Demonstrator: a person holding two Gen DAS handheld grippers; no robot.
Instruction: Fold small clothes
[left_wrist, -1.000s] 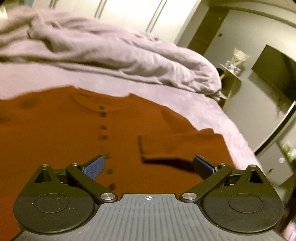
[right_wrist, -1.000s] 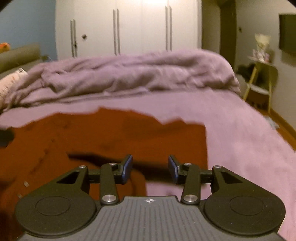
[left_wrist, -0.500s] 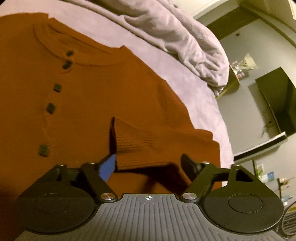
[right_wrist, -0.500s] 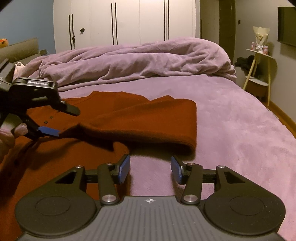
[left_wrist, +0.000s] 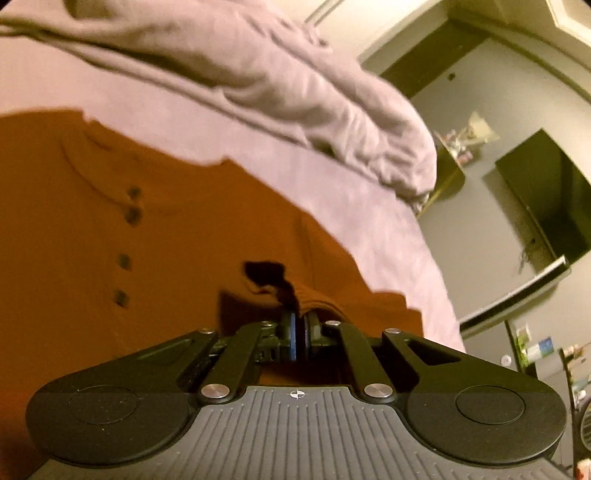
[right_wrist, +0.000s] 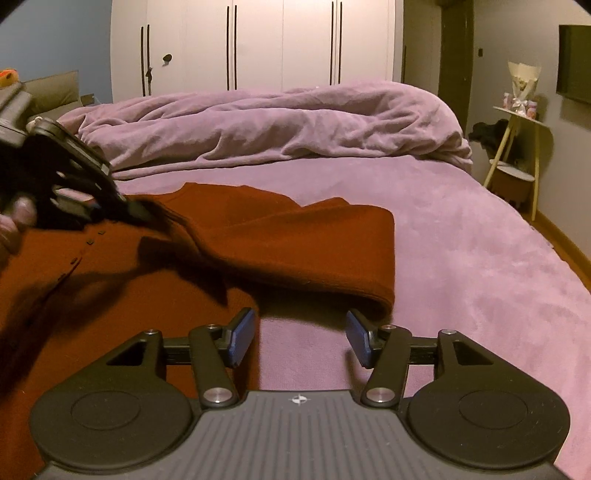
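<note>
Only right view: left claw (right_wrist: 142, 212) pinching sleeve (right_wrist: 280, 243) | right claw (right_wrist: 299, 338) agape

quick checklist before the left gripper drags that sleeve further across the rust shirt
1. Left gripper shut on the sleeve cuff: ok, its jaws have just closed with knit fabric pinched between the pads.
2. Only one layer pinched, not the shirt body below: cannot tell.
3. Right gripper clear of the fabric: ok, jaws have just been opening, nothing between them, bare purple bedspread below.
4. Sleeve fold lying flat along the right side: ok, though its near edge is lifted slightly.
5. Rust shirt flat, button placket showing: ok.
6. Rumpled blanket apart from the shirt: ok.
</note>
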